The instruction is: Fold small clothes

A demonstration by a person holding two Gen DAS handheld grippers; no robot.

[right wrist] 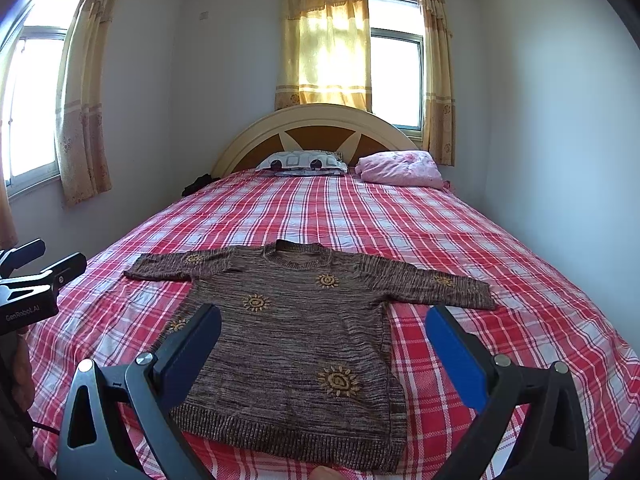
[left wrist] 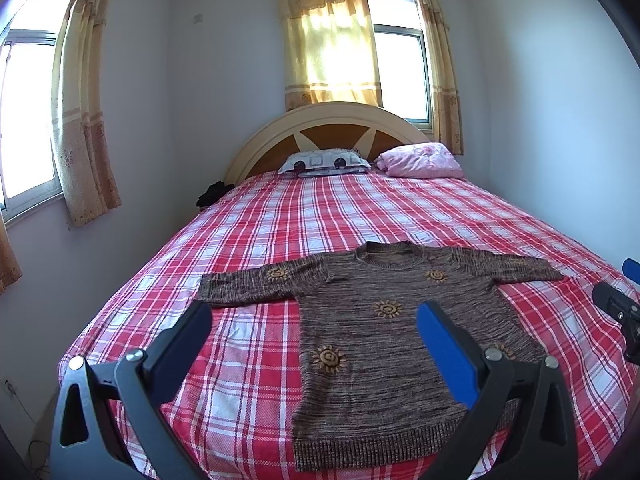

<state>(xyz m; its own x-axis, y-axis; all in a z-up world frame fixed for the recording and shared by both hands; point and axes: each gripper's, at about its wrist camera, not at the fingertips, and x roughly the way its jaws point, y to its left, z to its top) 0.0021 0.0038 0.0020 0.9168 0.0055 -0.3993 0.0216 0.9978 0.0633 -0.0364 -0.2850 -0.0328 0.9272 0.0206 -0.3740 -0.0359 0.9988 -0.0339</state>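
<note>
A small brown knit sweater (left wrist: 372,344) with yellow sun patterns lies flat and face up on the bed, both sleeves spread out sideways and the hem toward me. It also shows in the right wrist view (right wrist: 296,344). My left gripper (left wrist: 314,316) is open and empty, held above the sweater's lower left part. My right gripper (right wrist: 324,324) is open and empty above the sweater's lower right part. Each gripper shows at the edge of the other's view: the right gripper's body (left wrist: 620,312) and the left gripper's body (right wrist: 36,280).
The bed (left wrist: 280,216) has a red, white and blue plaid sheet. A patterned pillow (left wrist: 324,162) and a pink bundle (left wrist: 420,160) lie by the headboard. A dark item (left wrist: 212,194) sits at the bed's far left edge. Walls and curtained windows surround the bed.
</note>
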